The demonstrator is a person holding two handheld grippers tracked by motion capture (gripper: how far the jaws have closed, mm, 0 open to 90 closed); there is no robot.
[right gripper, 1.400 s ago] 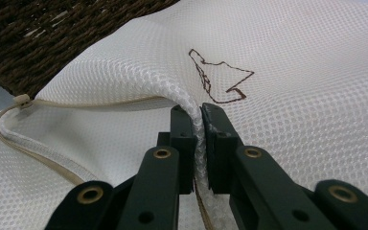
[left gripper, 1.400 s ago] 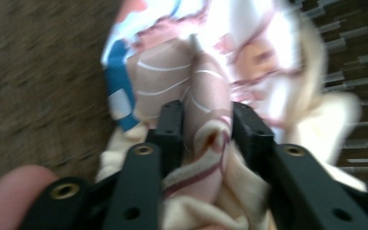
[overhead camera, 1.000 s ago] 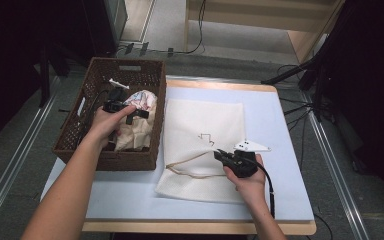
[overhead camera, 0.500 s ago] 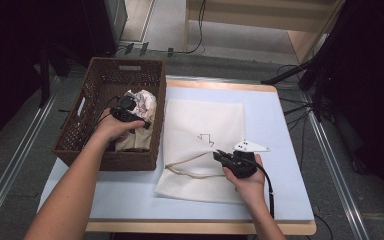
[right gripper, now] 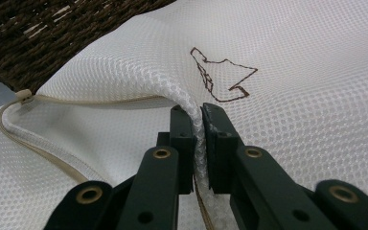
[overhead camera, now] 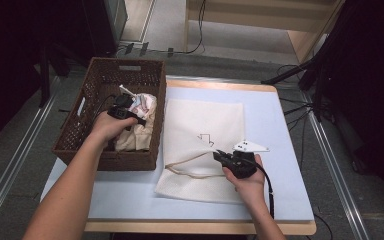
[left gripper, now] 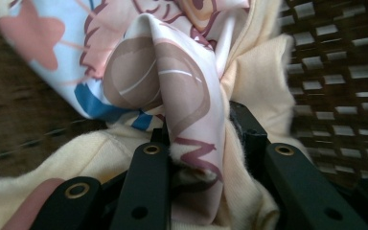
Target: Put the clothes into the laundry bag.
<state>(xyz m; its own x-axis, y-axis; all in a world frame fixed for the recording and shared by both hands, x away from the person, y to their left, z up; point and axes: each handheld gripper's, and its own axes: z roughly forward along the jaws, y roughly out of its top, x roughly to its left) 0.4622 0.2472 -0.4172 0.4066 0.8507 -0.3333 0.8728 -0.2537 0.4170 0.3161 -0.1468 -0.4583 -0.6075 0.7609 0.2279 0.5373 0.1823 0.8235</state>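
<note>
The left gripper point(overhead camera: 122, 111) is inside the wicker basket point(overhead camera: 105, 150) at the left side of the table point(overhead camera: 280, 125). Its jaws have just been closing, and the left gripper view shows a fold of printed cloth point(left gripper: 172, 96) bunched between them, with the pads pressing on it. Cream fabric point(left gripper: 258, 81) lies directly under and to both sides of this gripper, and the woven basket wall stands just beyond it. In the high view the garment pile point(overhead camera: 140, 125) lies along the basket side nearest the mesh bag, directly beneath the left gripper. The right gripper point(overhead camera: 227, 159) rests on the white mesh bag point(overhead camera: 205, 120), which lies flat on the table just beside the basket. Its jaws are clenched on a raised ridge of the mesh point(right gripper: 194, 124) at the bag opening, lifting that layer off the one below. A beige drawstring point(right gripper: 52, 143) runs along the opening edge to the left of this gripper in the right gripper view. A brown outlined mark point(right gripper: 220, 76) on the mesh sits just ahead of the jaw tips. The basket corner is farther ahead and to the left.
</note>
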